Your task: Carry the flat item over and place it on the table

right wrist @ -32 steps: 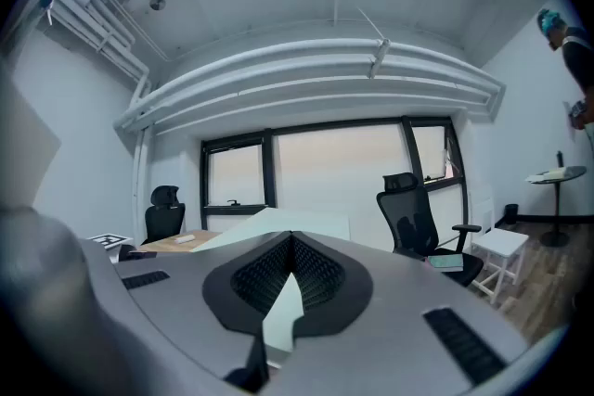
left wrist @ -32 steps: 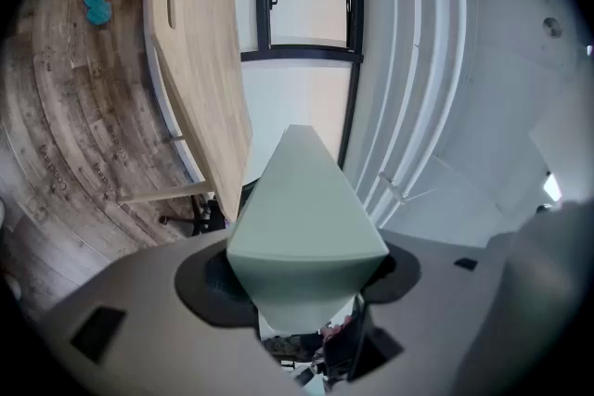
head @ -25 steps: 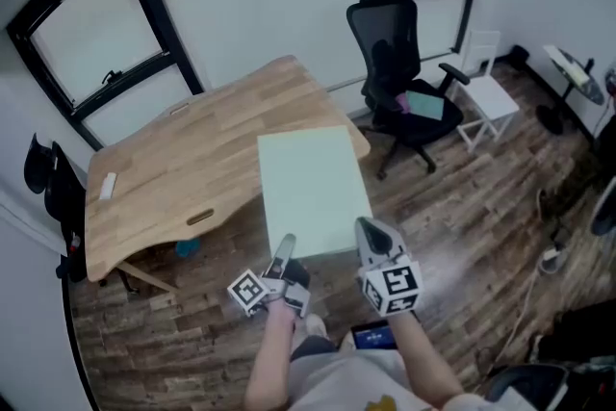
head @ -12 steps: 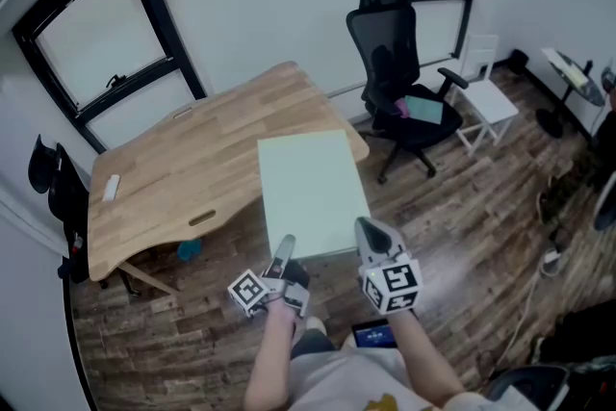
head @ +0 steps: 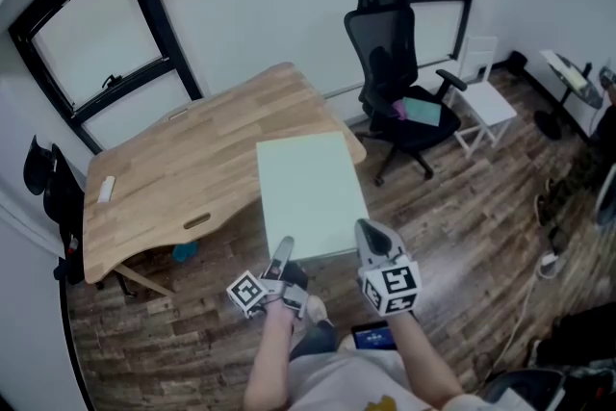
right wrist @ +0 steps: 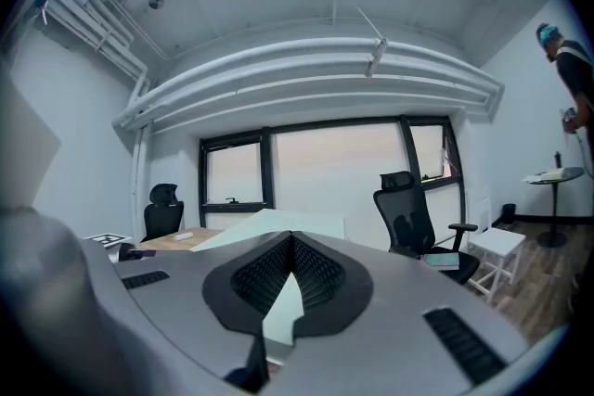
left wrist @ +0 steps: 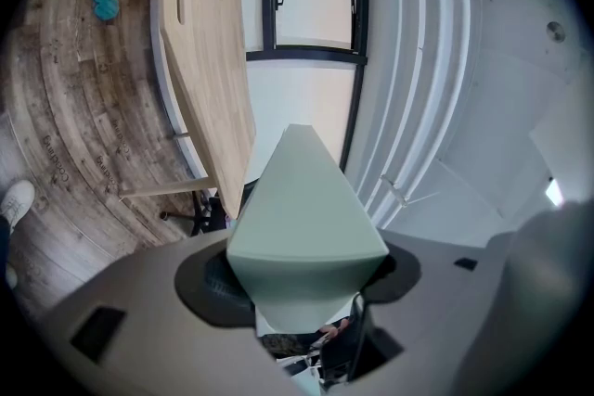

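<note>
Wooden table (head: 192,168) ahead — left gripper (head: 286,247) and right gripper (head: 370,232) pinch the green board (head: 310,192) by its near edge only; far end may sag, slip.

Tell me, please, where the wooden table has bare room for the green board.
Most of the table top is bare: from the small white object at its left edge across to the corner by the office chair. Only that edge is taken.
</note>
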A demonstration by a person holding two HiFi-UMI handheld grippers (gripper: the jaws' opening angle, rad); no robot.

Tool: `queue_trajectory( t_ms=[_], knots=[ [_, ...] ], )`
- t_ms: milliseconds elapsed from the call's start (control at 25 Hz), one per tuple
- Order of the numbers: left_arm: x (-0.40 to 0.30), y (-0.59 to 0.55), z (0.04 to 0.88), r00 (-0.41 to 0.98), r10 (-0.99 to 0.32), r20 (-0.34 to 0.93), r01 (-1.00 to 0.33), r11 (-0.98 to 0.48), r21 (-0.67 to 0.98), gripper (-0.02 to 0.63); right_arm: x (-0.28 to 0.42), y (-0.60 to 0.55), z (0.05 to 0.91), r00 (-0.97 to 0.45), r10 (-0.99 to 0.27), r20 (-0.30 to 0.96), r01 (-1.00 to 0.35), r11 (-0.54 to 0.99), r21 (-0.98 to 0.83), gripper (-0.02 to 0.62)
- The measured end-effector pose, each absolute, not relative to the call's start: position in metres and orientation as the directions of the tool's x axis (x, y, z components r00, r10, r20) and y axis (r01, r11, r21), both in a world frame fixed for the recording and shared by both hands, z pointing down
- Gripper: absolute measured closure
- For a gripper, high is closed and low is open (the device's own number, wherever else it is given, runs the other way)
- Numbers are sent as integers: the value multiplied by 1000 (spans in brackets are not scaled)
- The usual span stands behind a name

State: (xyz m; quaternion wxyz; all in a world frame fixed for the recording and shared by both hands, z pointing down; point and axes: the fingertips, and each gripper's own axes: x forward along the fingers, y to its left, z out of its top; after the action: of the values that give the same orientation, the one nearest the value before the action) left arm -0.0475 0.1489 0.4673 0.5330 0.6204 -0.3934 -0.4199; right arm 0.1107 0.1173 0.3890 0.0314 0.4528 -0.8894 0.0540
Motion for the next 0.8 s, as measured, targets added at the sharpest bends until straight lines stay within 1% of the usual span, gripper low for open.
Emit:
queue_trajectory(
  t_ms=[280, 440, 800],
  knots=[
    [-44, 116, 482, 356, -931, -87, -30, -104, 994, 321, 115, 85, 402, -574, -811, 118, -819, 570, -63, 597],
    [-45, 87, 486, 359, -929, -91, -15, -104, 995, 321, 115, 59, 405, -562, -812, 157, -826, 558, -71, 597],
    [-68, 25, 495, 365, -926, -97, 16, -97, 995, 321, 94, 0, 416, -538, -822, 185, -842, 536, -70, 598]
  ],
)
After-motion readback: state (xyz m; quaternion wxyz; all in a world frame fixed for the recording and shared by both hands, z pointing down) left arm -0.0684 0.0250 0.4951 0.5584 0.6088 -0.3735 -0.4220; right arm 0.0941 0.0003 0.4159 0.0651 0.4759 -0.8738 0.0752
